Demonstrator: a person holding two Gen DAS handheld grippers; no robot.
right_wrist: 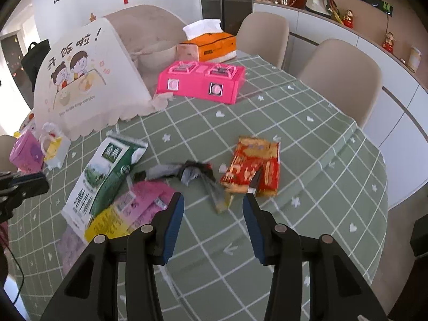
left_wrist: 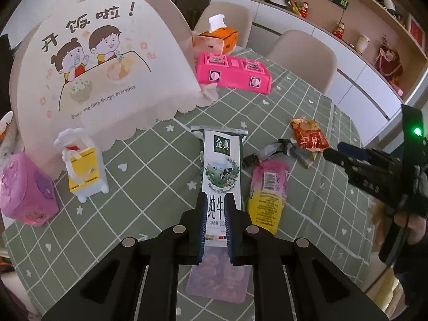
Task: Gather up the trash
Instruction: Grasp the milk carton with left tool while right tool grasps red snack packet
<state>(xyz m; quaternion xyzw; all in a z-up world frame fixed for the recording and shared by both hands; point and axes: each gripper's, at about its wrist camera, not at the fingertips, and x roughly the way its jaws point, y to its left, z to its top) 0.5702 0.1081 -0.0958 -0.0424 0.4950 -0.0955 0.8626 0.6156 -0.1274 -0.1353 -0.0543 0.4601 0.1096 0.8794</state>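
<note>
A white and green milk carton (left_wrist: 222, 160) lies flat on the green checked tablecloth (left_wrist: 149, 165). My left gripper (left_wrist: 216, 203) is shut on the carton's near end. The carton also shows in the right wrist view (right_wrist: 104, 174). Beside it lie a pink and yellow pouch (left_wrist: 267, 192), a crumpled grey wrapper (right_wrist: 184, 172) and a red and gold snack wrapper (right_wrist: 252, 167). My right gripper (right_wrist: 212, 200) is open and empty, just short of the grey wrapper. It shows at the right edge of the left wrist view (left_wrist: 331, 153).
A pink toy stove (right_wrist: 203, 81), an orange tissue box (right_wrist: 214, 44) and a white food cover (left_wrist: 101, 67) stand at the back. A yellow toy (left_wrist: 83, 171) and a pink box (left_wrist: 24, 190) are at the left. Chairs (right_wrist: 345, 77) stand beyond the table.
</note>
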